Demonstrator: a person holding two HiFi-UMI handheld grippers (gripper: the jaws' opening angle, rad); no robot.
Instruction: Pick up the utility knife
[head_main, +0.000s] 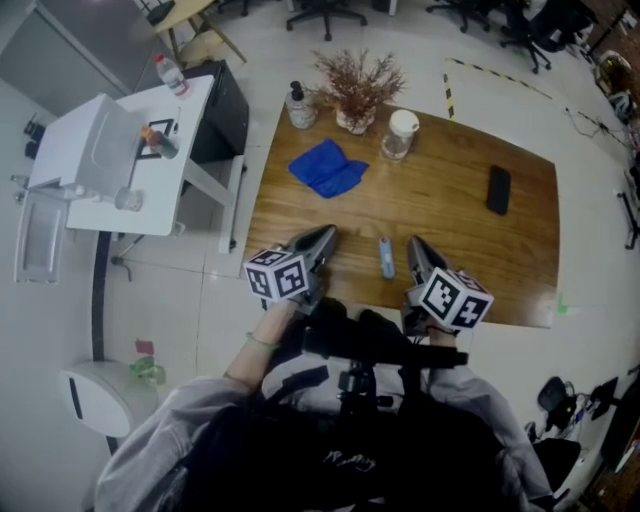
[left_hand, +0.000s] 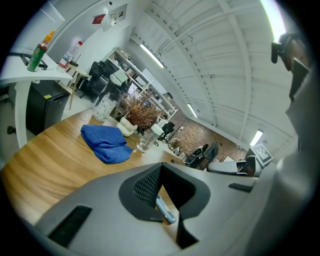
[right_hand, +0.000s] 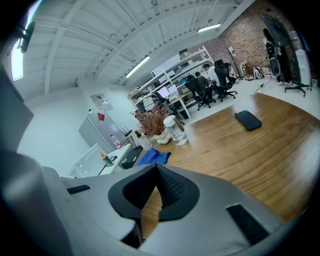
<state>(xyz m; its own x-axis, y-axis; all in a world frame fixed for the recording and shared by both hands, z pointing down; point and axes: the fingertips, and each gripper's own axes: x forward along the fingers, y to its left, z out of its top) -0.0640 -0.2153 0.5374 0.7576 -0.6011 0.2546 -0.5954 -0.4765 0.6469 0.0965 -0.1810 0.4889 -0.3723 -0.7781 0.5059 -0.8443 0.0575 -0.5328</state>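
Observation:
The utility knife (head_main: 386, 257), slim and pale blue-grey, lies on the wooden table (head_main: 450, 215) near its front edge, between my two grippers. My left gripper (head_main: 325, 240) rests to the knife's left, jaws shut and empty. My right gripper (head_main: 415, 246) sits just right of the knife, also shut on nothing. In the left gripper view the knife (left_hand: 166, 211) shows through the gap below the closed jaw tips (left_hand: 161, 167). The right gripper view shows the closed tips (right_hand: 156, 167) over bare wood, with no knife in sight.
A blue cloth (head_main: 327, 167) lies at the table's left middle and a black phone (head_main: 498, 189) at the right. Along the far edge stand a soap bottle (head_main: 299, 105), a dried plant (head_main: 357, 95) and a lidded jar (head_main: 398, 135). A white side table (head_main: 130, 160) stands left.

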